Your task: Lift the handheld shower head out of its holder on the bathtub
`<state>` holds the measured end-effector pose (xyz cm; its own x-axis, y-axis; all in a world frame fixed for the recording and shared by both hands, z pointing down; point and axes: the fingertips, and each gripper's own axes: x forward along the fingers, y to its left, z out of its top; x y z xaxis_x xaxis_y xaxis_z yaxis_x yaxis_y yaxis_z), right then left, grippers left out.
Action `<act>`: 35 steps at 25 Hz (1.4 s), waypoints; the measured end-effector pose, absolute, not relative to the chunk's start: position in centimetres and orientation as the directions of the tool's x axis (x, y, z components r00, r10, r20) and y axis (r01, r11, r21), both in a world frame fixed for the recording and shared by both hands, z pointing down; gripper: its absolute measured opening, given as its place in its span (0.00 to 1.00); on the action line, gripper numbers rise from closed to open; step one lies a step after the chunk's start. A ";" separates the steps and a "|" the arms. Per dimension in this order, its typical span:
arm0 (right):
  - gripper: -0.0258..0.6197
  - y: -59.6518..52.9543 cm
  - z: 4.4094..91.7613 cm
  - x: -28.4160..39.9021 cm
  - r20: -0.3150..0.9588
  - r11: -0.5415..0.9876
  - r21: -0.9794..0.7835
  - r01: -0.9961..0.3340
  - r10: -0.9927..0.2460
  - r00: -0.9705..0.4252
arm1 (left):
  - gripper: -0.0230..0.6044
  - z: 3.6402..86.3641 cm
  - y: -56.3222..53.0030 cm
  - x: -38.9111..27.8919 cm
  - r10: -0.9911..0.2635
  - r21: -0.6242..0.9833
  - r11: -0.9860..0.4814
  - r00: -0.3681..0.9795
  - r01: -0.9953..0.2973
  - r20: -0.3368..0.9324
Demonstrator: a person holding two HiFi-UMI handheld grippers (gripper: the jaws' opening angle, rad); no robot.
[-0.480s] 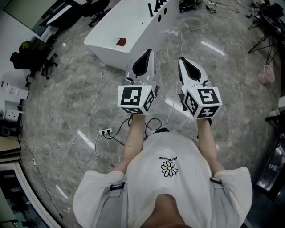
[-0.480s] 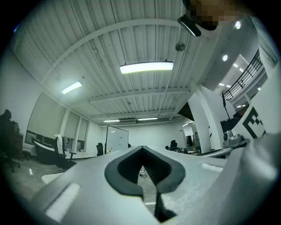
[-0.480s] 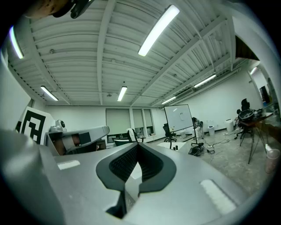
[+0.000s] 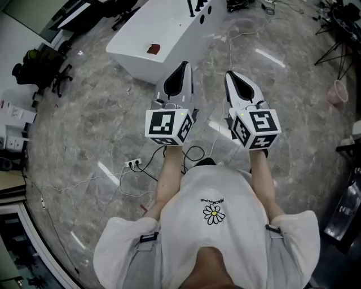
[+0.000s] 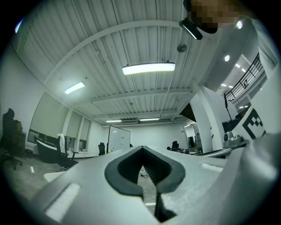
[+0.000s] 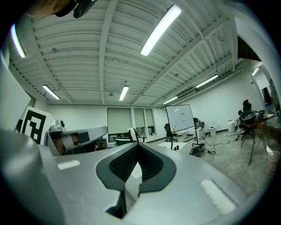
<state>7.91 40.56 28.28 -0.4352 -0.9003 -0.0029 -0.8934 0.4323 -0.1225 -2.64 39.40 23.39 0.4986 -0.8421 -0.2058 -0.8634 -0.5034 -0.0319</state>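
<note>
The left gripper (image 4: 181,66) and right gripper (image 4: 231,75), fingers clenched empty, hover mid-frame. A white bathtub (image 4: 134,49) lies beyond, upper left, and cables (image 4: 195,153) cross the floor (image 4: 79,121).

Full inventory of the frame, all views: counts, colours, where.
bathtub: one, white, on the floor ahead of the grippers
small object: one, red, on the bathtub rim
fittings: several, black, at the bathtub's far end
power strip: one, white, on the floor at the person's left
bucket: one, pink, on the floor far right
whiteboard: one, white, across the room
shirt: one, white with a daisy print, on the person
left gripper: one, grey-white, shut, empty
right gripper: one, grey-white, shut, empty
</note>
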 end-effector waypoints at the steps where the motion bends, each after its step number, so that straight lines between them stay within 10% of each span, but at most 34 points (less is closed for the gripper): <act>1: 0.08 40.5 28.2 8.0 -0.005 0.435 -0.128 -0.891 -0.899 -0.438 | 0.04 23.4 39.4 -2.7 -0.843 -0.031 -0.502 0.497 -0.865 -0.205; 35: 0.08 10.0 27.4 2.5 -0.056 0.583 -0.226 -0.780 -0.807 -0.587 | 0.04 26.5 8.8 -11.7 -0.884 0.132 -0.436 0.397 -0.890 -0.247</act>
<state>2.54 10.05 27.40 -0.5873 -0.8074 -0.0562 -0.7802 0.5833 -0.2259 -11.71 8.83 26.52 0.3968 -0.8841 -0.2466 -0.8902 -0.4362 0.1315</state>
